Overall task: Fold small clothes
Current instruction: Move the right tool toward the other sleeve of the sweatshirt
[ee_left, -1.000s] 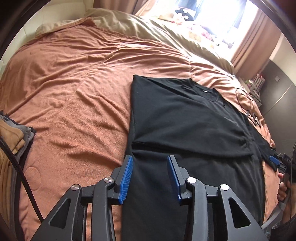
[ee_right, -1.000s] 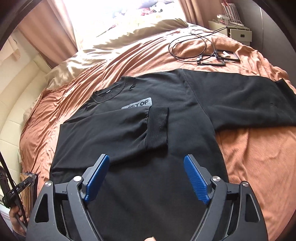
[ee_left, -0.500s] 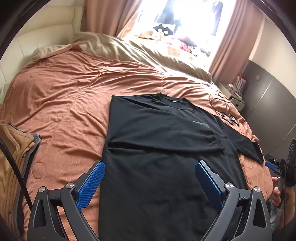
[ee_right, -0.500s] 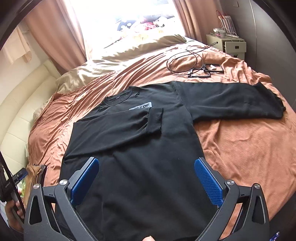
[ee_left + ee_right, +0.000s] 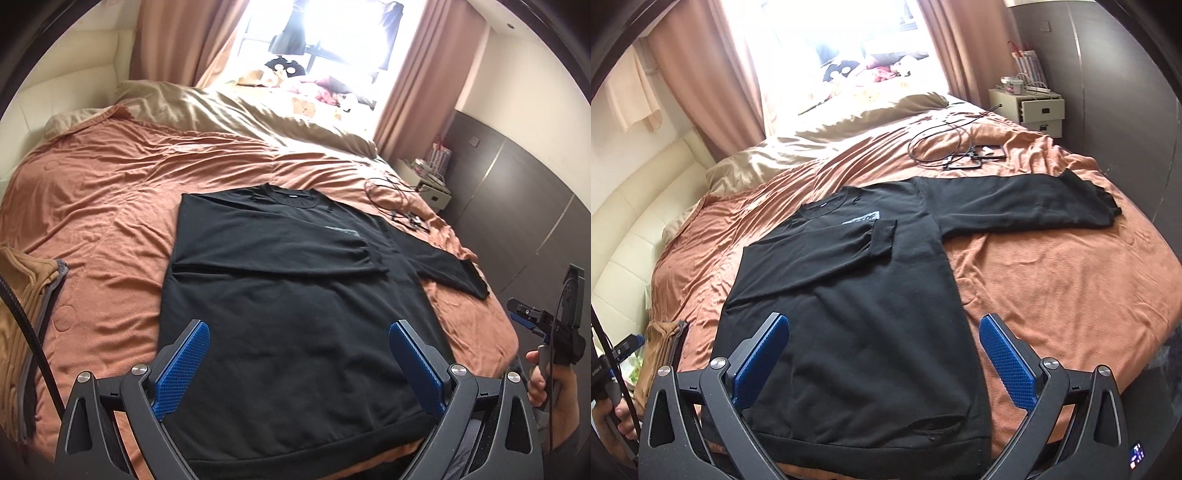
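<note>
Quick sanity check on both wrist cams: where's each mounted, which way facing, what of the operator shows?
Left wrist: behind open left gripper, facing across the bed; the right hand shows at the right edge.
Right wrist: behind open right gripper, same direction; left hand at the left edge.
Shared: black sweatshirt, one sleeve folded in.

A black long-sleeved sweatshirt (image 5: 857, 314) lay flat and face up on the rust-orange bed cover (image 5: 1052, 280), collar away from the cameras and hem nearest, one sleeve (image 5: 827, 251) folded across the chest over a grey printed patch, the other sleeve (image 5: 1015, 206) stretched straight out sideways.
</note>
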Motion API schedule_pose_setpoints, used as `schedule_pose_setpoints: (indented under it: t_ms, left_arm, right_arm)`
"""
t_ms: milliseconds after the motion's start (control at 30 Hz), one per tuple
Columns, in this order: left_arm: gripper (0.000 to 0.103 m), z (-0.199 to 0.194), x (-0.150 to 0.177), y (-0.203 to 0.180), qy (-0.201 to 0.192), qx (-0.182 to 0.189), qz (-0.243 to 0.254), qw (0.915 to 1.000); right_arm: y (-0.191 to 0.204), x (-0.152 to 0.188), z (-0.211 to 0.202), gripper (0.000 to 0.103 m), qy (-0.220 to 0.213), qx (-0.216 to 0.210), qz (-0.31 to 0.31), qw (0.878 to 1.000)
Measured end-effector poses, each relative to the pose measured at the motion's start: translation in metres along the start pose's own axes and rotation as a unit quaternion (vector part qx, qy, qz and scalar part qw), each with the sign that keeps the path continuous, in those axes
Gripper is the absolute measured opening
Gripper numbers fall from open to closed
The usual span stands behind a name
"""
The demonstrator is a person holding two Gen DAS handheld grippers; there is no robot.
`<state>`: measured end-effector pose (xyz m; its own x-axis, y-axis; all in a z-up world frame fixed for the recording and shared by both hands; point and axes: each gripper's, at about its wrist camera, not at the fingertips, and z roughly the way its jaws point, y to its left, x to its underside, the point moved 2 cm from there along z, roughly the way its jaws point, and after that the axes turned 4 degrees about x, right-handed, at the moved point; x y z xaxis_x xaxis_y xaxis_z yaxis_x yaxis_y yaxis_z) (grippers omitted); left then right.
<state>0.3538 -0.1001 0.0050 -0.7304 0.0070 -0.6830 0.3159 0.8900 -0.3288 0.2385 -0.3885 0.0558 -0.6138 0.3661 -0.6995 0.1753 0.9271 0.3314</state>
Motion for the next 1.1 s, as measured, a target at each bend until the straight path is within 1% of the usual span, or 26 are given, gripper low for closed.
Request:
schedule_pose_setpoints:
  t_ms: [67,133,200,400,467,533,567,667,767,900,967,1100]
  left_arm:
    - [0.099,-0.002,0.001,-0.014,-0.001,0.007,0.009,0.9999]
    - [0.099,-0.003,0.0,-0.026,-0.003,0.014,0.019,0.9997]
    - [0.099,-0.001,-0.002,-0.038,-0.005,0.02,0.029,0.9994]
    - [0.098,0.023,-0.012,-0.073,-0.002,0.039,0.048,0.9981]
    - [0.098,0.035,-0.015,-0.085,0.0,0.045,0.054,0.9975]
    - [0.095,0.05,-0.019,-0.099,0.005,0.051,0.061,0.9968]
    - [0.092,0.058,-0.021,-0.105,0.007,0.053,0.065,0.9965]
    - [0.086,0.085,-0.025,-0.123,0.016,0.059,0.076,0.9953]
    - [0.08,0.113,-0.03,-0.138,0.025,0.07,0.077,0.9943]
    - [0.073,0.148,-0.039,-0.152,0.036,0.081,0.074,0.9934]
    - [0.072,0.165,-0.044,-0.16,0.04,0.083,0.074,0.993]
    - [0.066,0.196,-0.054,-0.175,0.048,0.088,0.077,0.9919]
  right_arm:
    - [-0.012,0.001,-0.006,0.103,-0.003,0.006,0.022,1.0]
    - [-0.024,0.002,-0.01,0.103,-0.014,0.006,0.04,0.999]
    - [-0.04,0.002,-0.011,0.103,-0.024,0.015,0.058,0.998]
    - [-0.078,0.005,-0.007,0.103,-0.056,0.016,0.113,0.992]
    - [-0.092,0.006,-0.001,0.096,-0.06,0.015,0.129,0.99]
    - [-0.109,0.007,0.011,0.091,-0.056,0.011,0.149,0.987]
    - [-0.116,0.007,0.017,0.087,-0.053,0.012,0.156,0.986]
    - [-0.135,0.006,0.034,0.079,-0.048,0.018,0.171,0.984]
    - [-0.149,0.002,0.048,0.077,-0.054,0.026,0.18,0.982]
    - [-0.167,-0.005,0.068,0.073,-0.066,0.032,0.208,0.975]
    - [-0.176,-0.007,0.082,0.072,-0.064,0.025,0.223,0.972]
    - [-0.197,-0.009,0.107,0.072,-0.064,0.019,0.26,0.963]
